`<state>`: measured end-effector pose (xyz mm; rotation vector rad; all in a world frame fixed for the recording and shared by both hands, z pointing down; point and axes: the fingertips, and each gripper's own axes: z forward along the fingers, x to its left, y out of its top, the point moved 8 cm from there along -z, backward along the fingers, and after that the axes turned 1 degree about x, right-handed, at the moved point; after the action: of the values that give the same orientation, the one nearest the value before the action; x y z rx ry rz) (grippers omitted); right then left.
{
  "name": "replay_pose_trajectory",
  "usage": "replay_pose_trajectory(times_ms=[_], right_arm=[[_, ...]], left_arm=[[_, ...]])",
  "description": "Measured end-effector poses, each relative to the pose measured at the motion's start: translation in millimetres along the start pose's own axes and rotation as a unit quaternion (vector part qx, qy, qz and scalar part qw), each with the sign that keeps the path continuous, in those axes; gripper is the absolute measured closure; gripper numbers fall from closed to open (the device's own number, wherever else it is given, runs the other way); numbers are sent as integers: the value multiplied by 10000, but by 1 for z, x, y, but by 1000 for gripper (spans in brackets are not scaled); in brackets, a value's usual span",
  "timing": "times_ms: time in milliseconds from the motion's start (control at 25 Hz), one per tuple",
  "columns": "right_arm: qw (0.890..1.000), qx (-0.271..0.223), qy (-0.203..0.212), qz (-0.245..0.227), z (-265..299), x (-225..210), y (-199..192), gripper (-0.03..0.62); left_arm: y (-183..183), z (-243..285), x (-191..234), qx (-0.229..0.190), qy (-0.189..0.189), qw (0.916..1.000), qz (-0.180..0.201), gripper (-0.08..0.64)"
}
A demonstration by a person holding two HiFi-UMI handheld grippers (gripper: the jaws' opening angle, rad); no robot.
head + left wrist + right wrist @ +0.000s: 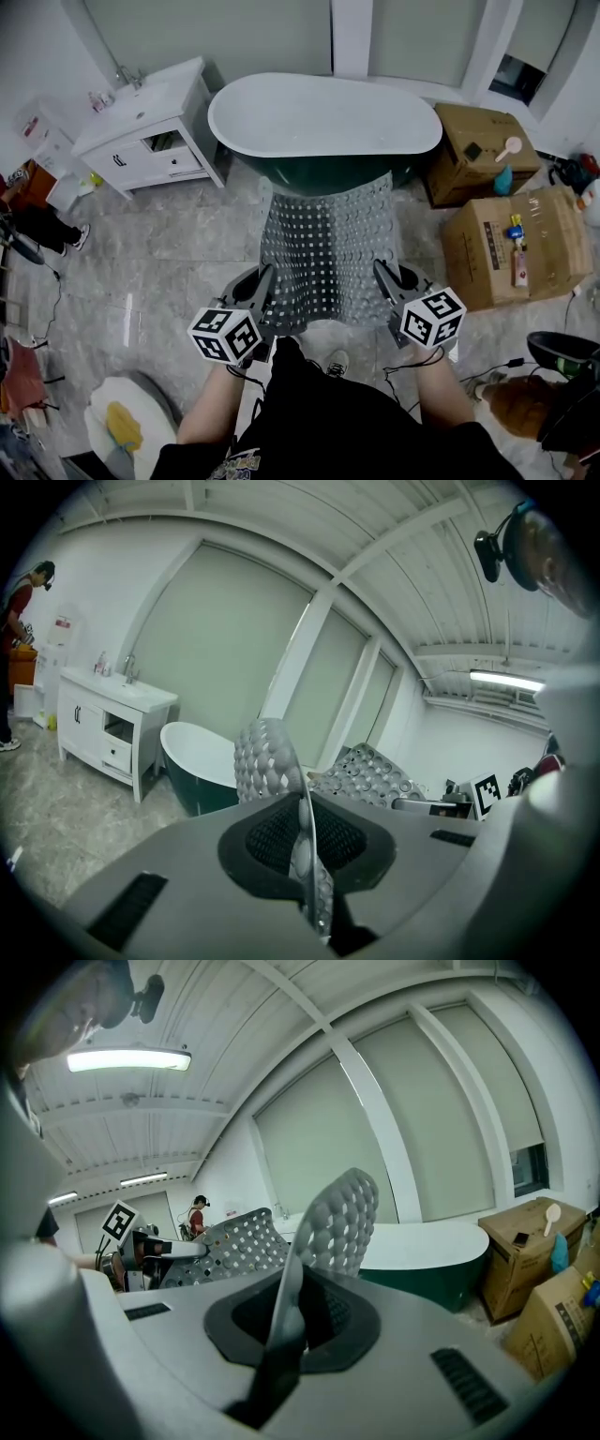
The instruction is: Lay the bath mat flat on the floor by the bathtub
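We hold the mat (323,248) up before the tub (319,112), the left gripper (262,281) and right gripper (386,277) each clamped on its near edge, so laying it on the floor (178,248) is still to do.

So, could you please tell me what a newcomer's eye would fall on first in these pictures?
Most striking is the grey perforated bath mat in mid-frame, lifted at its near corners, with the left tongs and right tongs each shut on an edge. Just beyond it stands the white, dark-sided bathtub. A white vanity stands to its left and cardboard boxes to its right.
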<state>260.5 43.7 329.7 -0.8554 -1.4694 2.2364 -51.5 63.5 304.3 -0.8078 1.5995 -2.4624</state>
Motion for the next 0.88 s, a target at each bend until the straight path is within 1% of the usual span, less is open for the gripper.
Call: replay_pose_trajectory(times_ms=[160, 400, 600, 880], right_arm=[[9999, 29, -133, 0, 25, -2, 6, 561], [9993, 36, -368, 44, 77, -2, 20, 561], [9987, 86, -490, 63, 128, -2, 30, 561], [9983, 203, -541, 107, 207, -8, 41, 561]], left_arm=[[10, 17, 26, -5, -135, 9999, -25, 526], [33, 42, 79, -15, -274, 9996, -39, 526], [52, 65, 128, 16, -298, 9995, -41, 528], [75, 100, 197, 106, -286, 9995, -106, 526]])
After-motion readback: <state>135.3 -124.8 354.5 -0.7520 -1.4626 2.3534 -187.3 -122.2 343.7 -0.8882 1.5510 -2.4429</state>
